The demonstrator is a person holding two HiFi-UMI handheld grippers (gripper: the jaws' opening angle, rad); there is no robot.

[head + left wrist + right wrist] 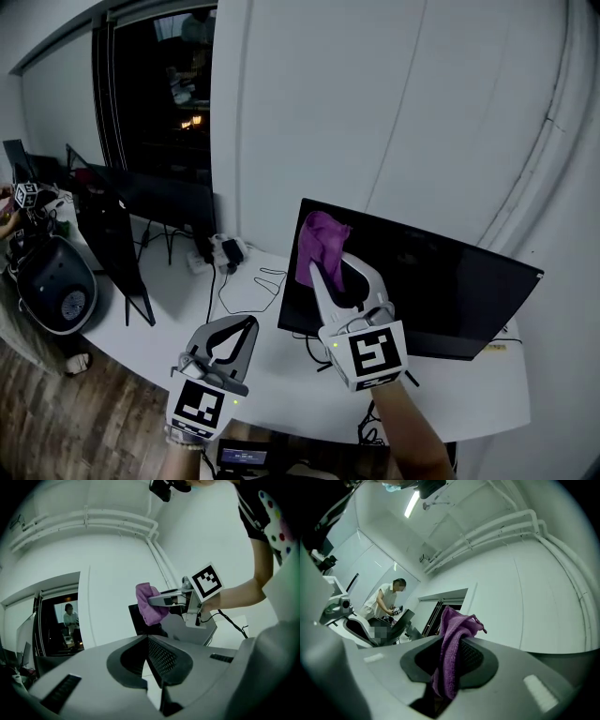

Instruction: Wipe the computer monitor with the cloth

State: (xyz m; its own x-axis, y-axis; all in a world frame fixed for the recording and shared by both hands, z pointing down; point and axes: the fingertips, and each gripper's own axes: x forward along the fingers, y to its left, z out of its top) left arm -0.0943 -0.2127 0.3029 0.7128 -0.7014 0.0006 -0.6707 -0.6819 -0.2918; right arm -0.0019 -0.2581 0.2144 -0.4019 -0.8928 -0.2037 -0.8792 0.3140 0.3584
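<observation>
Right gripper [452, 641]: jaws clamped down on the purple cloth [319, 242], which sticks out above the tips in a bunched fold and also hangs down between the pads. Cloth sits at the upper-left part of the monitor [441, 281] screen; can't confirm actual contact from any view. Left gripper [144, 641]: jaws closed tip to tip, nothing between them, held low in front of the table edge, left of the monitor and well apart from it. Monitor is dark, stands toward the right end of a white table [272, 375], back close to the white wall [394, 112], tilted back a bit. Loose cables [246, 286] lie on the tabletop to the left of the screen, running to a small adapter block [225, 251] near the wall. Further left on the same surface: another dark panel [112, 239] seen edge-on, on a thin stand. Grey rounded device [52, 281] at the far left edge. Floor [84, 412] is dark wood planks. A dark glazed doorway [155, 103] breaks the wall on the left, with small lights showing in it. White pipes [487, 531] run along the top of the wall and bend down at the corner; strip light [411, 503] on the ceiling. Another person in a white top [386, 599] stands at a bench in the background, bent over something.
</observation>
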